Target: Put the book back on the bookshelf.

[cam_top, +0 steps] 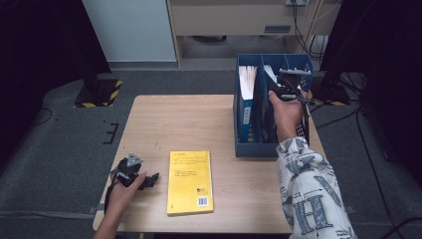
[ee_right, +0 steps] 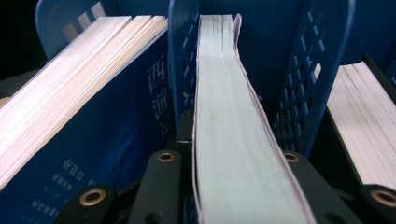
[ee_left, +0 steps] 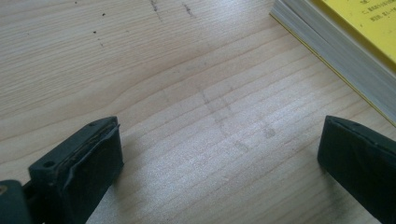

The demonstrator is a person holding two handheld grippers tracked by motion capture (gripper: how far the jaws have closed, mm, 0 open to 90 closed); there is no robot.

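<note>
Inside blue rack [cam_top: 249,149] middle slot, right hand-held gripper [ee_right: 233,186] clamps book [ee_right: 233,140]; left hand-held gripper [ee_left: 219,154] released over bare tabletop.

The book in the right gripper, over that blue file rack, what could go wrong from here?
1. The right gripper pinches the book at one edge, so it might tilt or slip.
2. Its corner could catch a divider of the blue rack.
3. A push might shift the rack, which stands close to the table edge.
</note>
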